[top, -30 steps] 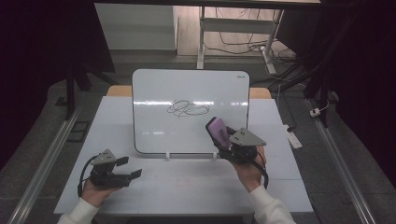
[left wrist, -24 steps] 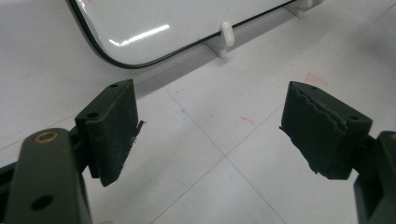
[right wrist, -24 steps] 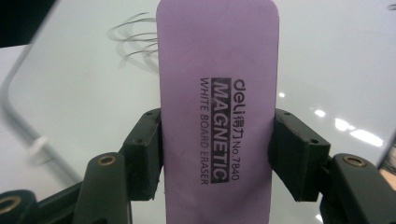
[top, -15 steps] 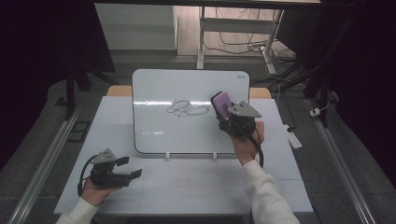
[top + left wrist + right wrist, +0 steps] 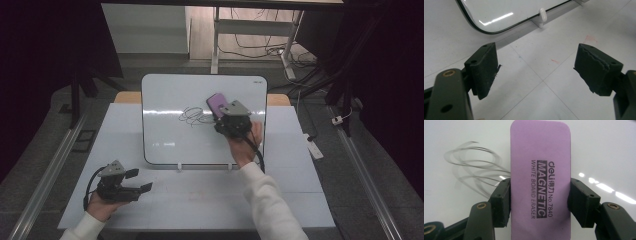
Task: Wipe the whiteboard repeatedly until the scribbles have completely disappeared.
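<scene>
The right claw (image 5: pixel 222 111) is up over the whiteboard (image 5: pixel 165 135), clamped on a purple eraser (image 5: pixel 217 104) by its long sides. In the right gripper view the eraser (image 5: pixel 540 177) stands upright between the two black jaws, both pressed flat against its edges, its printed face reading "deli MAGNETIC WHITE BOARD ERASER No. 7840" down its length. It sits just to the right of a scribble (image 5: pixel 192 116) of looping dark lines drawn near the middle of the board; from the gripper's own camera the scribble (image 5: pixel 475 171) fans out to the left of the eraser, its nearest loops running in behind the purple edge. Whether the eraser actually touches the board surface I cannot tell from here. The person's right hand (image 5: pixel 245 142) wraps the gripper body, white sleeve reaching up from the near edge of the counter (image 5: pixel 310 190).

The left claw (image 5: pixel 140 182) rests low over the near left part of the counter, well apart from the board and the eraser, held in the person's left hand (image 5: pixel 102 202). Its jaws stand wide with nothing between them; in the left gripper view bare white counter (image 5: pixel 544 82) shows through the gap, with the board's rounded lower corner (image 5: pixel 489 20) and one small white support clip (image 5: pixel 542 15) beyond
</scene>
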Available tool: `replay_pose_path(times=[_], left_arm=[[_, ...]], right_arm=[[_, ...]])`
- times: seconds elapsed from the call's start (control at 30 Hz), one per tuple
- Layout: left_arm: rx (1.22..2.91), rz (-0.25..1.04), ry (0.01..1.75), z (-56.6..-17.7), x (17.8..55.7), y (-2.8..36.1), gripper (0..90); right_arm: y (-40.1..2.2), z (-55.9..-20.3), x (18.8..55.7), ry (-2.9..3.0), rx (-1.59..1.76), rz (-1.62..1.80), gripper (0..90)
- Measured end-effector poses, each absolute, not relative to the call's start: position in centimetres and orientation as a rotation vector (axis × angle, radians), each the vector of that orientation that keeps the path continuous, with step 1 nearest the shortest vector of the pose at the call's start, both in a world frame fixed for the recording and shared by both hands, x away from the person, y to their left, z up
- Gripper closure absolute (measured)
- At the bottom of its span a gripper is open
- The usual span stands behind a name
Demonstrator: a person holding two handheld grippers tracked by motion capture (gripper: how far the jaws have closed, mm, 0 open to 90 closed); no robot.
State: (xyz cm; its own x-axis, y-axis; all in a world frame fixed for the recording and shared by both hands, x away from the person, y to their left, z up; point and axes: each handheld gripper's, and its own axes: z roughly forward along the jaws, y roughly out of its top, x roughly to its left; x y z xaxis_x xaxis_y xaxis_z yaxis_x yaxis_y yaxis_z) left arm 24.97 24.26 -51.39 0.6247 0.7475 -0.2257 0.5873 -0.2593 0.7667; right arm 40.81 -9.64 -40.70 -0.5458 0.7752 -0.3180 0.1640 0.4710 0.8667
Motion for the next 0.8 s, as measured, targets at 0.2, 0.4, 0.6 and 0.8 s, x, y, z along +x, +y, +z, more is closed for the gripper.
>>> replay_pose_path(times=[0.2,0.4,0.6,0.8], left_arm=[[1.968,0.232,1.054,-51.4,24.8,24.1,20.0],[1.956,0.234,1.062,-51.4,24.7,24.4,20.0],[1.945,0.234,1.071,-51.3,24.7,24.6,20.1],[1.951,0.236,1.069,-51.4,24.8,24.4,20.0]], right_arm=[[-5.8,-42.2,40.1,2.104,0.732,1.185,39.5],[-7.8,-41.3,40.6,2.050,0.780,1.180,39.6],[-12.0,-39.7,42.1,1.917,0.912,1.195,39.6],[-9.1,-40.5,41.7,1.978,0.856,1.209,39.7]])
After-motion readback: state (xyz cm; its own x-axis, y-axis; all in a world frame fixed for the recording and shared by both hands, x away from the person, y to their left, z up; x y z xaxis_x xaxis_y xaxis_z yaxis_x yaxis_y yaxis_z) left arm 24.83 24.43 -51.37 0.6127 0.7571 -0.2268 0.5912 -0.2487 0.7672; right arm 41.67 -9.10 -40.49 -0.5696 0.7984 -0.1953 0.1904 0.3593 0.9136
